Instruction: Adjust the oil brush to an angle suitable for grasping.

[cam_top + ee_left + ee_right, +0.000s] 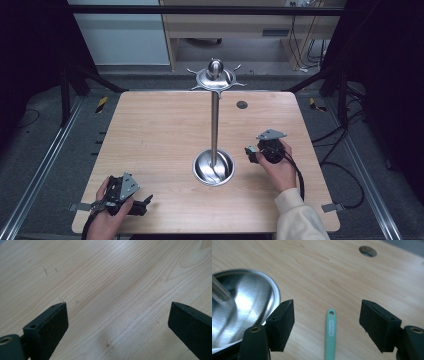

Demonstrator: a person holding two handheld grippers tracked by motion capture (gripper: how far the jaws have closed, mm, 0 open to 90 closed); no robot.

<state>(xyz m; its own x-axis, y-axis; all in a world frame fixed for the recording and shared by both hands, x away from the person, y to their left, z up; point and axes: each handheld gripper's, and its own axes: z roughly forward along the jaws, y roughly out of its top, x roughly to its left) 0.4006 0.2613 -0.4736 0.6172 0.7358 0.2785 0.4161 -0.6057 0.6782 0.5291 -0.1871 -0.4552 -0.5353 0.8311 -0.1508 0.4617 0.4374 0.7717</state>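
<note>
A slim mint-green handle (330, 331) with a hole at its tip lies flat on the wooden table (150, 135). In the right gripper view my right gripper (327, 305) is open, its jaws standing apart on either side of the handle without touching it. From above, the right gripper (251, 151) sits just right of the steel stand's round base dish (214, 167) and points left. My left gripper (145, 204) rests near the table's front left corner. It is open over bare wood (118, 304), with nothing between its jaws.
The steel stand has a tall pole (214, 125) rising from the dish to a hooked disc top (215, 76). The dish rim (273, 290) lies close beside my right gripper's left jaw. A round hole (242, 104) marks the table's far side.
</note>
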